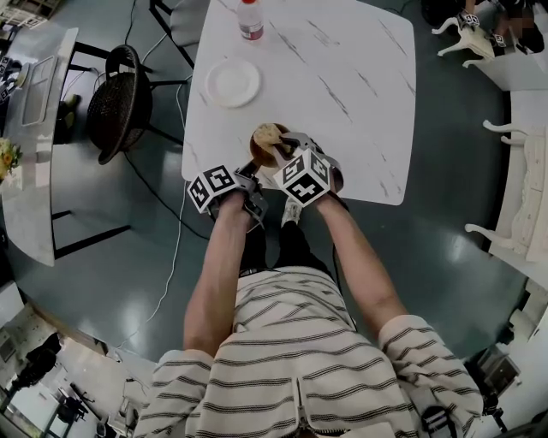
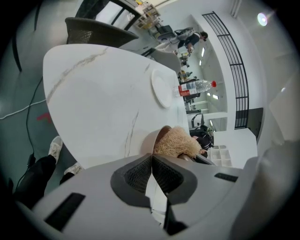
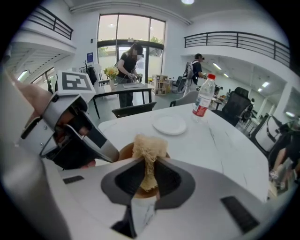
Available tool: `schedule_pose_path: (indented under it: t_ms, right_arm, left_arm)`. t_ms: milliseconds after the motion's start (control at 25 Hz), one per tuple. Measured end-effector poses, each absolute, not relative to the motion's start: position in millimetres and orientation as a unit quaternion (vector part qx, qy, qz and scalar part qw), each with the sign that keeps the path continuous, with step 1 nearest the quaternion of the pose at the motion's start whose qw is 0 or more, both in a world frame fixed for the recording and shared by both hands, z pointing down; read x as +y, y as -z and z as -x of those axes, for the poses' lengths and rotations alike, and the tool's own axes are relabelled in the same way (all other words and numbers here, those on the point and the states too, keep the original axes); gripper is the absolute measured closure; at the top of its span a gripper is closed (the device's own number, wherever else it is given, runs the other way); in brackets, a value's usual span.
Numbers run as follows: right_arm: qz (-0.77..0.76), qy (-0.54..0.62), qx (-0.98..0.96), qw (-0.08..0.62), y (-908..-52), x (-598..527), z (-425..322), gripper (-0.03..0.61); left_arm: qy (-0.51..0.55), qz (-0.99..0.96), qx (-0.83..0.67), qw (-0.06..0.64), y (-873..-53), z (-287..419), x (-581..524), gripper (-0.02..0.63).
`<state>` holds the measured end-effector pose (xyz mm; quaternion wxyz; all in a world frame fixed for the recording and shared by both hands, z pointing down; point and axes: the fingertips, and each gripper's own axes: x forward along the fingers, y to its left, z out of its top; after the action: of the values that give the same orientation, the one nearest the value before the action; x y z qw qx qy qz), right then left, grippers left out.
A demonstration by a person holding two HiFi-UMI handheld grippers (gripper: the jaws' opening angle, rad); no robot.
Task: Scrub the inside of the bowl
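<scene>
A brown bowl (image 1: pixel 261 152) stands near the front edge of the white marble table (image 1: pixel 342 77). My left gripper (image 1: pixel 254 174) reaches it from the left and is shut on its near rim; in the left gripper view the bowl (image 2: pixel 159 138) wall runs down into the closed jaws (image 2: pixel 151 169). My right gripper (image 1: pixel 287 144) is shut on a tan fibrous scrubber (image 3: pixel 149 146), which hangs into the bowl (image 3: pixel 125 151). In the head view the scrubber (image 1: pixel 269 133) lies inside the bowl. The bowl's bottom is hidden.
A white plate (image 1: pixel 233 82) and a red-labelled bottle (image 1: pixel 250 19) stand farther back on the table. A black chair (image 1: pixel 120 98) is left of the table, white chairs (image 1: pixel 522 171) to the right. A cable runs over the floor (image 1: pixel 163 282).
</scene>
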<state>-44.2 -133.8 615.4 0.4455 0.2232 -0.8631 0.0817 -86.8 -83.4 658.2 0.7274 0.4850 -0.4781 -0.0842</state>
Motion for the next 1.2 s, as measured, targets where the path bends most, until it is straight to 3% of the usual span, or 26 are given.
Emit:
schedule_pose_path:
  t_ms: [480,840,1200]
  right_arm:
    - [-0.241,-0.125,-0.88,0.39,-597.5,-131.1,40.0,0.508]
    - [-0.266,-0.149,-0.881,0.362,-580.2,-127.1,31.7,0.508]
    - [-0.338,-0.227,-0.877,0.257,-536.9,-127.8,21.2,0.508]
  left_arm:
    - [0.1,-0.491,-0.477,0.722,-653.5,86.2,-82.9,0.601]
    - [0.11,-0.493,-0.481,0.717,-639.7,91.4,-78.0,0.561]
    - [0.116,-0.537,-0.492,0.675,-586.9,98.2,-73.1,0.56]
